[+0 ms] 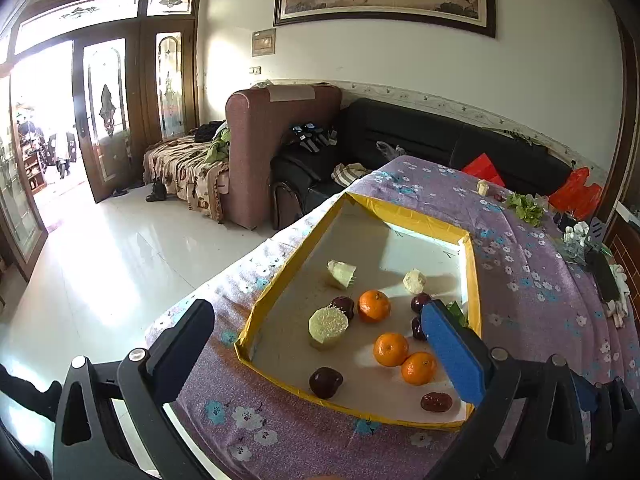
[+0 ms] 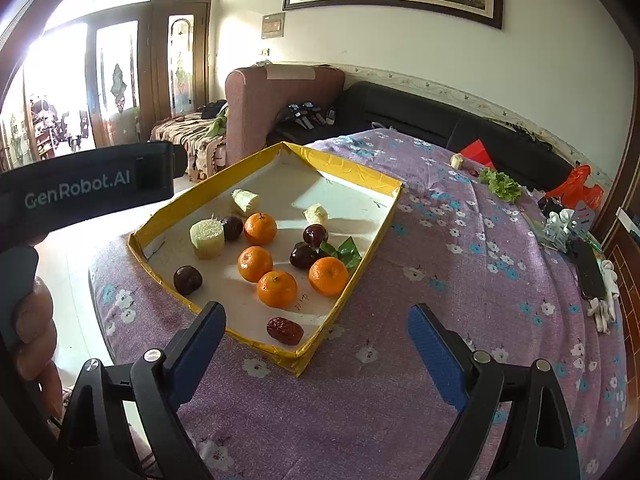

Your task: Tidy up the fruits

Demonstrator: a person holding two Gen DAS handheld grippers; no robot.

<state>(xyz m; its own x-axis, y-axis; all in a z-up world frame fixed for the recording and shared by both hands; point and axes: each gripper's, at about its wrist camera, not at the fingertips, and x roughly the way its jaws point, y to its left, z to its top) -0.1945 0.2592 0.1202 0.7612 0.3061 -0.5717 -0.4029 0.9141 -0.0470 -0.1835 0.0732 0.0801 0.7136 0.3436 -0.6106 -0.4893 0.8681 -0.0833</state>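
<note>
Orange mandarins [image 2: 277, 289], dark plums [image 2: 187, 279] and a date [image 2: 284, 330] sit gathered in the yellow-rimmed tray [image 2: 362, 178] at twelve o'clock, seemingly for sorting; left gripper [image 1: 320, 354] and right gripper [image 2: 316, 354] hover with jaws spread, empty.

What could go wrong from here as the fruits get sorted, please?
The oranges sit touching, so gripping one may roll its neighbours. The date lies close to the tray wall, leaving little finger room. Both the left gripper and the right gripper are open and close together, so they might collide.
</note>
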